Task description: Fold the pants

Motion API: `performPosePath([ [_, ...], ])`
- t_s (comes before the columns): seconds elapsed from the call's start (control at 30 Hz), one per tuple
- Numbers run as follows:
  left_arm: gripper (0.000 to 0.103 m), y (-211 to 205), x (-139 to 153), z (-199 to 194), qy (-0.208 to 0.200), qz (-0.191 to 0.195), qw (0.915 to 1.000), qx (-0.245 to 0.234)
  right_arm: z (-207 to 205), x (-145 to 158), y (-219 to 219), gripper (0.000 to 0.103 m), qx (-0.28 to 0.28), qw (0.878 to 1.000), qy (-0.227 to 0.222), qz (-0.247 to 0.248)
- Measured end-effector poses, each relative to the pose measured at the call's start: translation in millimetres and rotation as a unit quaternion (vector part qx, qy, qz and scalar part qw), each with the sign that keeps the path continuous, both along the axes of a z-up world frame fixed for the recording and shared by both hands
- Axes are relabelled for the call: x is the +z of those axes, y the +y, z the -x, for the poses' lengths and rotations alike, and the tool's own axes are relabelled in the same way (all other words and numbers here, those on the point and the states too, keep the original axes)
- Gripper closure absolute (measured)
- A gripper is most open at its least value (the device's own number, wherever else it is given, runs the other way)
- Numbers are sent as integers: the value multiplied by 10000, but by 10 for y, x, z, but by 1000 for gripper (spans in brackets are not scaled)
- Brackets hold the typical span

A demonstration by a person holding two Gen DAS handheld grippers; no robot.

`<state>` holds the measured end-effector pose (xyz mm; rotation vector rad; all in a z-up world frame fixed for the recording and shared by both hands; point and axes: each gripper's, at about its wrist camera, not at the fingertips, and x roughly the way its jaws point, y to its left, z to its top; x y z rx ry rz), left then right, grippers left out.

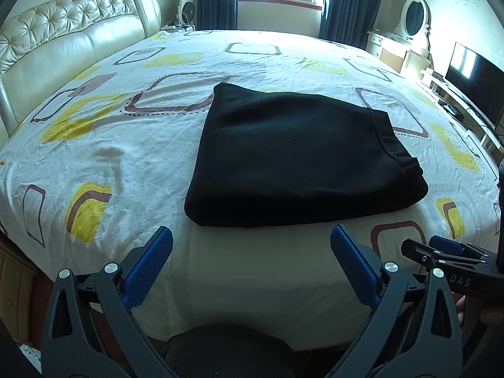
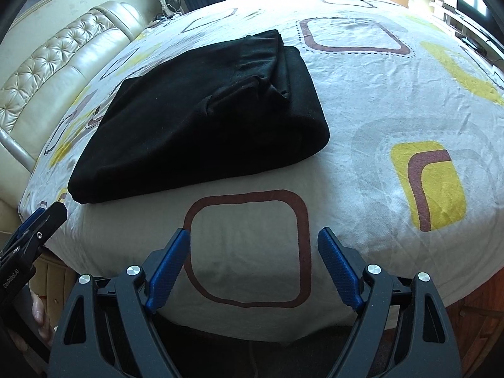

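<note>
One pair of black pants (image 1: 299,157) folded into a single bundle on the patterned bed (image 1: 126,145), two grippers held at the near edge, left gripper (image 1: 252,245) and right gripper (image 2: 253,249) both with fingers spread wide, nothing held

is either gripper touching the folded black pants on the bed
No, the folded black fabric pants lie apart from the open left gripper and right gripper.

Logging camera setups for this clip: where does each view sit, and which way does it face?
Left wrist: on the left gripper, open, looking down across the patterned bed sheet at the folded black pants; the right gripper shows at the right edge.
Right wrist: on the right gripper, open, over the bed's near edge; pants upper left, left gripper lower left.
Shared: pants, sheet, tufted cream headboard.
</note>
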<state>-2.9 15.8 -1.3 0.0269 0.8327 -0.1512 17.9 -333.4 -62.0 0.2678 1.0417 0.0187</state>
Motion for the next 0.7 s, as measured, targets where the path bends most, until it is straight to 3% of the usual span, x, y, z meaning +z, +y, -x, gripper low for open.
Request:
performPosePath([
  [0.17, 3, -41, 21, 8, -75, -69, 9999, -90, -4, -18, 24, 21, 39, 10000, 41, 1],
  [0.33, 3, 8, 148, -4, -330, 32, 9991, 247, 2, -26, 32, 21, 66, 10000, 51, -12],
  [0.43, 3, 57, 257, -123, -243, 62, 9997, 60, 9, -11, 21, 21, 57, 9999, 51, -65],
  [0.5, 3, 139, 339, -223, -409, 26, 9991, 72, -11, 62, -3, 21, 94, 9998, -5, -172],
  [0.6, 3, 269, 407, -467, -612, -220, 9978, -83, -99, 313, -122, 21, 89, 9985, -354, -403],
  [0.7, 3, 515, 331, -920, -533, -466, 9975, -51, -385, 552, -320, 17, 84, 9962, -748, -441],
])
